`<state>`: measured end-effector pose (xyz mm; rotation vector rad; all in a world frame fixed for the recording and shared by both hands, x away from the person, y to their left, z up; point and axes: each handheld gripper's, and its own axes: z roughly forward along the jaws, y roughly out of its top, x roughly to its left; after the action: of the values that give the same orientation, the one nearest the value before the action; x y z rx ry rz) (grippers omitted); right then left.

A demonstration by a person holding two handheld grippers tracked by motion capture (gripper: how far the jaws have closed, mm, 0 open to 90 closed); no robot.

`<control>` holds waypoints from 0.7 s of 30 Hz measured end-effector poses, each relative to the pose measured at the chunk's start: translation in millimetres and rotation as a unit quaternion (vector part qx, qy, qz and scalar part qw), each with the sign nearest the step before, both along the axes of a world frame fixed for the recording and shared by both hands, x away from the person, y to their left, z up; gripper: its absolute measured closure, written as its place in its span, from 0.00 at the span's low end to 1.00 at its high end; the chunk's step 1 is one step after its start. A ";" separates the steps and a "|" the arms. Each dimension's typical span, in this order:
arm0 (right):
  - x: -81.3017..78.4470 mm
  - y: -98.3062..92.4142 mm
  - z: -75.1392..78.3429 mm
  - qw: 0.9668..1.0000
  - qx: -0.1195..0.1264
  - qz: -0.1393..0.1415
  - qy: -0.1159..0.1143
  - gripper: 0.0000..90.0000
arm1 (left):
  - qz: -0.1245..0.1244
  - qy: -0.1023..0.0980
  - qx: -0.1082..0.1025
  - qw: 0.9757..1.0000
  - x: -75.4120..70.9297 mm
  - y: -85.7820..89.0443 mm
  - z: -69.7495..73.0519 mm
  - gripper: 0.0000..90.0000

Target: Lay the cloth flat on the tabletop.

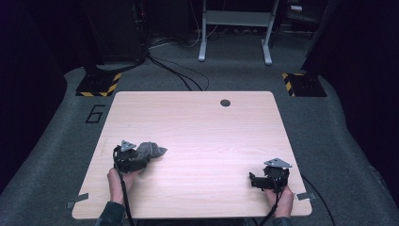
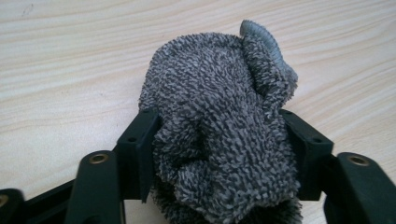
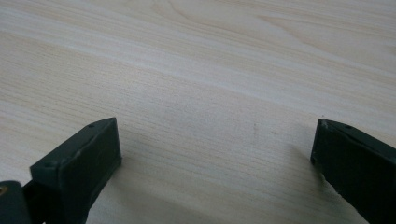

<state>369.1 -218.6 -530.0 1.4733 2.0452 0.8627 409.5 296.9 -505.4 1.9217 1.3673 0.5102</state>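
The grey terry cloth [image 2: 219, 135] is bunched between the jaws of the left gripper [image 2: 219, 154], both pads pressed into its pile; a slip may be risked, since only loose folds are pinched and a hemmed corner trails beyond the tips. That gripper is held low and nearly level on the table [image 1: 197, 122]. The right gripper [image 3: 215, 154] is rested apart, jaws spread over bare wood.

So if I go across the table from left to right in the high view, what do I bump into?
left gripper → fluffy grey cloth bunched between its jaws → bare wooden table → right gripper, jaws open on nothing.
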 end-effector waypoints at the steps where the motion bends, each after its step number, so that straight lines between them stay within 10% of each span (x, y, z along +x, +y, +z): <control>1: -0.1 0.0 0.1 1.000 -0.001 0.001 0.001 0.01 | 0.003 -0.004 0.001 1.000 0.1 0.0 -0.5 0.45; 21: 0.5 -0.4 0.0 1.000 0.002 0.003 0.002 0.02 | 0.005 -0.039 -0.001 0.999 -11.8 3.1 12.2 0.66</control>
<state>369.6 -219.0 -530.0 1.4736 2.0516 0.8678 397.7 300.0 -493.2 1.8739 1.3276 0.5823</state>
